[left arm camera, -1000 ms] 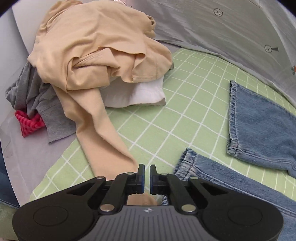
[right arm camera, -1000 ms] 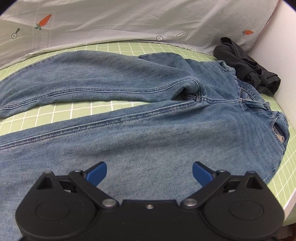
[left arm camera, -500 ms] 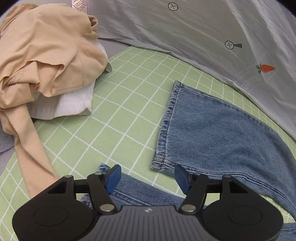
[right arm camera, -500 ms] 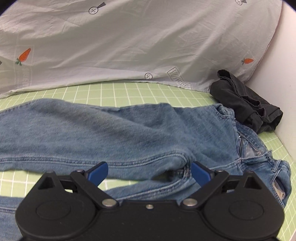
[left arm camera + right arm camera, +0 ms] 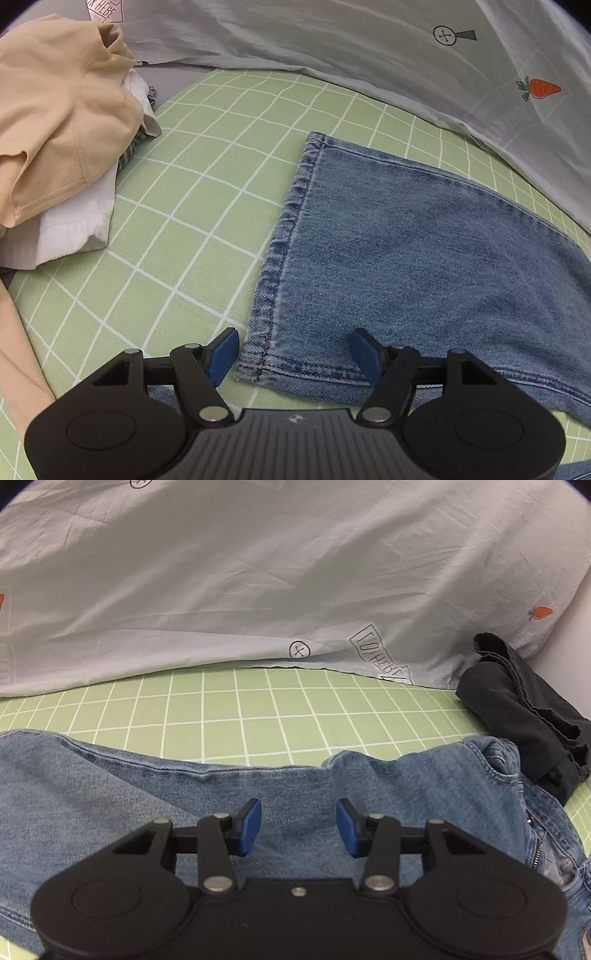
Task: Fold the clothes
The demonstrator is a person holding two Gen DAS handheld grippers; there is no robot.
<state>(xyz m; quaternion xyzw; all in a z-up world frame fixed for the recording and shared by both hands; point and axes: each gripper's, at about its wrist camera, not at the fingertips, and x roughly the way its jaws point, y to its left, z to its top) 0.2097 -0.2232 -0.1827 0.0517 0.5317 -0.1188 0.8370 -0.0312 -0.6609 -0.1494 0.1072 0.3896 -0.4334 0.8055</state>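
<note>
Left gripper [image 5: 295, 354] has advanced, straddling the jeans [image 5: 424, 251] hem.

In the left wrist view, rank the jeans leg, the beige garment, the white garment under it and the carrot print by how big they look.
1. jeans leg, largest
2. beige garment, though cut off at the frame edge
3. white garment, mostly hidden under the beige one, so true size unsure
4. carrot print, smallest and farthest

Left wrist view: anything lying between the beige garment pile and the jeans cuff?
No. In the left wrist view only bare green checked sheet separates the beige garment pile from the jeans cuff.
</note>
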